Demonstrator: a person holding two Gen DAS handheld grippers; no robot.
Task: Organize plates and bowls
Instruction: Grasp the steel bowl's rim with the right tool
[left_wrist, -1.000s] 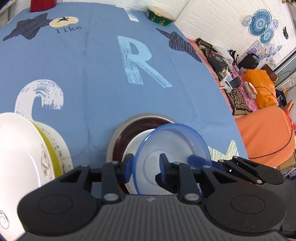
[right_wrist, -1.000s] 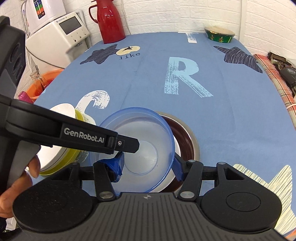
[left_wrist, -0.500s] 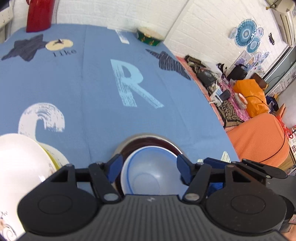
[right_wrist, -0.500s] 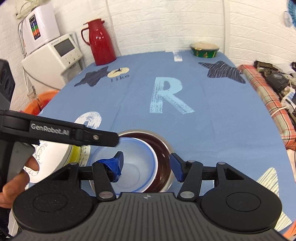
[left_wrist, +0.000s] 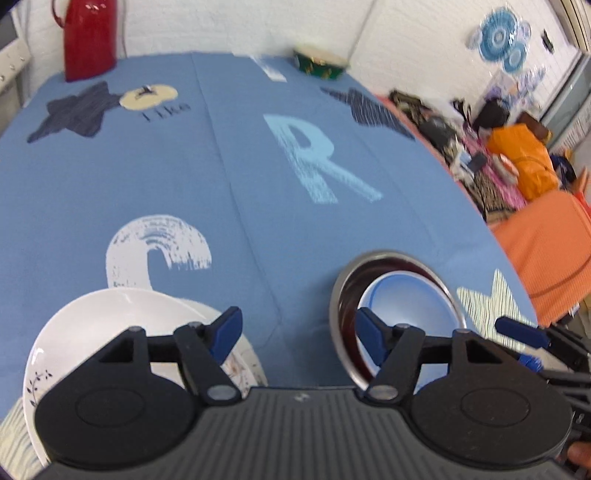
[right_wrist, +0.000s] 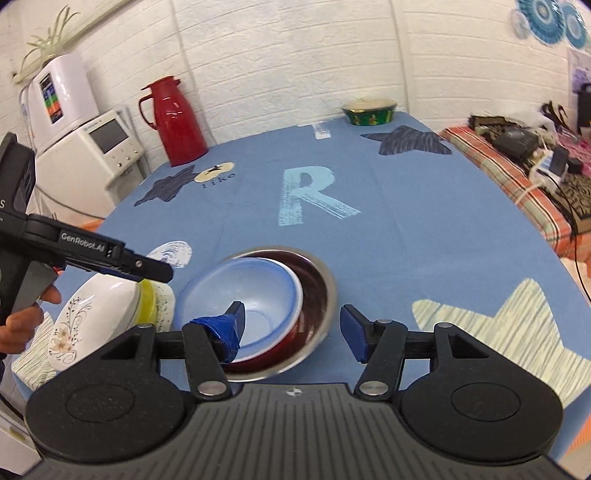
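- Far side of the blue tablecloth (right_wrist: 406, 221) lies bare up to the red thermos (right_wrist: 177, 118) and green bowl (right_wrist: 369, 110) at the back edge.
- At the left, the white plate (left_wrist: 122, 325) rests tilted on a yellow dish (right_wrist: 147, 301); the left gripper (left_wrist: 295, 332) hangs above, fingers apart, empty.
- The blue bowl (right_wrist: 247, 295) sits in a dark red bowl (right_wrist: 314, 295) inside a steel bowl (left_wrist: 340, 295).
- The right gripper (right_wrist: 291, 326) is spread wide, its left fingertip over the blue bowl's rim.

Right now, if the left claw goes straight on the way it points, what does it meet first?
Probably bare blue tablecloth. The open left claw aims between the white plate on its left and the steel bowl holding the blue bowl on its right. Depth is unclear.
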